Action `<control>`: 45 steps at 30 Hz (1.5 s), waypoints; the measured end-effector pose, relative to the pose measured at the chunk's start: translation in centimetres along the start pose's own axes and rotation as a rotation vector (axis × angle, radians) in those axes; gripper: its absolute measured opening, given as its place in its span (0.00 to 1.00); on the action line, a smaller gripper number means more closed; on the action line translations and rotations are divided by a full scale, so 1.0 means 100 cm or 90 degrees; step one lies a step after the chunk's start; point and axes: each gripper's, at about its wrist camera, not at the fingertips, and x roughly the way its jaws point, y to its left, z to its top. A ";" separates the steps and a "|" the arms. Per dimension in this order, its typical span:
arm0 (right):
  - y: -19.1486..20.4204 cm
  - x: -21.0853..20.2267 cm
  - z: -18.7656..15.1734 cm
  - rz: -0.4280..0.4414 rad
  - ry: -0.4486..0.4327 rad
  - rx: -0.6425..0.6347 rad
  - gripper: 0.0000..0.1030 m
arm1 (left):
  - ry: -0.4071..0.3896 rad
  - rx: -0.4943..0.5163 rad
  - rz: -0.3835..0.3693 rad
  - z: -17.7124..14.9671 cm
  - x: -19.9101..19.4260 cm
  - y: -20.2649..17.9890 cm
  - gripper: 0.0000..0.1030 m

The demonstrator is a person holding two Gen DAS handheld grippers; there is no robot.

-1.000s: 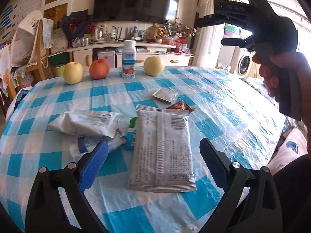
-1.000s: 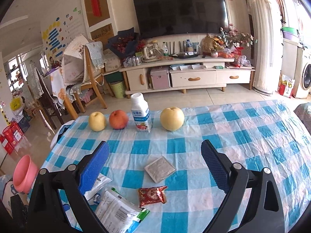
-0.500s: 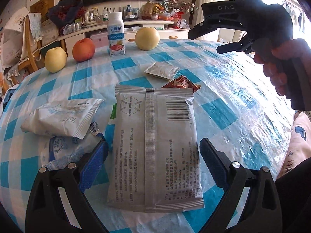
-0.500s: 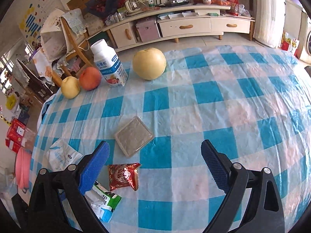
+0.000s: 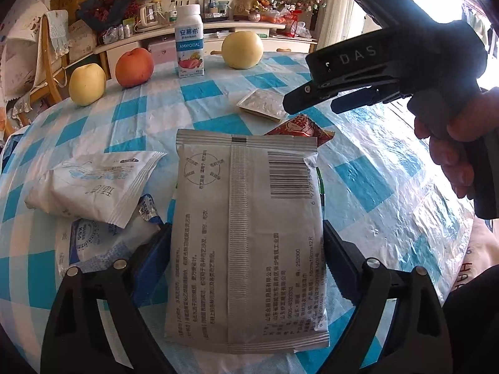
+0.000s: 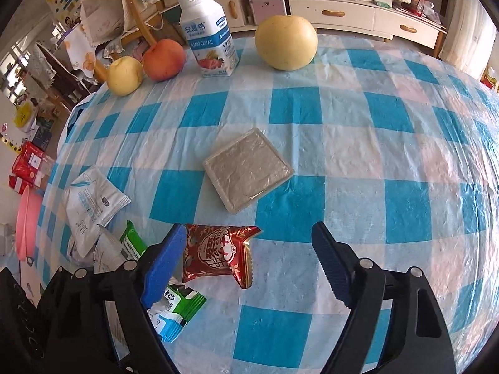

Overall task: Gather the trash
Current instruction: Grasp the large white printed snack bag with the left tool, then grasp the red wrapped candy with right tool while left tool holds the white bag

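A large grey packet (image 5: 246, 218) lies flat on the checked tablecloth (image 5: 389, 187). My left gripper (image 5: 246, 249) straddles it, jaws closing, with the blue pads (image 5: 152, 258) right at its long edges; the packet is not buckled. A red snack wrapper (image 6: 218, 252) sits between the fingers of my right gripper (image 6: 249, 249), whose jaws are closing too. Its left pad (image 6: 165, 265) is at the wrapper's edge and its right pad is well clear. In the left wrist view the right gripper (image 5: 312, 107), held by a hand (image 5: 452, 143), hovers over the red wrapper (image 5: 299, 127).
More litter lies around: a white packet (image 5: 93, 184), a blue-white wrapper (image 5: 93, 240), a green wrapper (image 6: 174, 299) and a flat square silver packet (image 6: 248, 168). A yellow apple (image 6: 124, 74), red apple (image 6: 163, 59), milk bottle (image 6: 207, 37) and pear (image 6: 285, 42) line the far edge.
My left gripper came down close over the grey packet and its jaws narrowed. My right gripper tipped down and sank to the table, bringing the red wrapper between its fingers, which also narrowed.
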 end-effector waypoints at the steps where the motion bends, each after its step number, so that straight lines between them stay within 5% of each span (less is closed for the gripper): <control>1: 0.001 0.001 0.000 0.002 0.002 -0.002 0.80 | -0.001 -0.005 -0.004 0.000 0.000 0.002 0.84; 9: 0.014 0.013 -0.006 0.009 0.035 -0.031 0.57 | -0.007 -0.019 -0.017 -0.001 -0.002 0.006 0.80; 17: 0.019 0.020 -0.004 0.006 0.047 -0.038 0.57 | -0.013 -0.032 -0.029 -0.004 -0.006 0.012 0.76; 22: 0.022 0.021 -0.004 0.004 0.049 -0.044 0.58 | -0.012 -0.047 -0.044 -0.004 -0.007 0.018 0.76; 31: 0.024 0.023 -0.006 0.003 0.055 -0.056 0.81 | -0.007 -0.080 -0.078 -0.007 -0.016 0.030 0.75; 37: 0.004 0.019 -0.006 -0.012 0.043 -0.021 0.82 | -0.033 -0.122 -0.104 -0.003 -0.036 0.049 0.75; 45: 0.041 0.030 -0.014 -0.044 0.048 -0.133 0.84 | -0.084 -0.169 -0.122 -0.001 -0.062 0.081 0.75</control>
